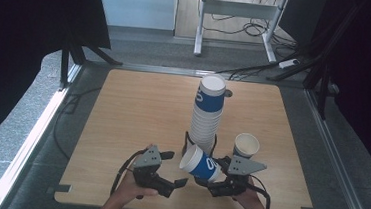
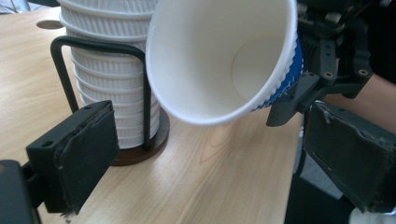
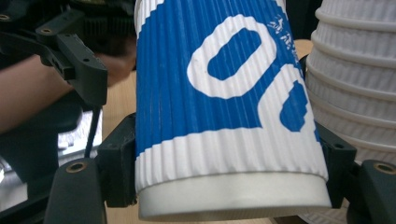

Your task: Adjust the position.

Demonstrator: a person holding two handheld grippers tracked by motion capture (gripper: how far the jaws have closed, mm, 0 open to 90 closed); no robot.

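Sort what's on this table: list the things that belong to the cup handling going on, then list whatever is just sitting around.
In the job:
- blue-and-white cup, clamped in the right gripper
- left gripper, jaws open, facing the cup's mouth
- stack of cups in its wire holder

Just lying about:
- lone paper cup, upright on the table
- cables on the floor beyond

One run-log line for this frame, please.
right tongs: shut on blue-and-white paper cup, tilted, mouth toward left tongs | left tongs: open, empty | cup stack: in holder | single cup: upright on table

Grey carpet floor point(image 1: 16, 121), white desk frame point(image 1: 238, 11)
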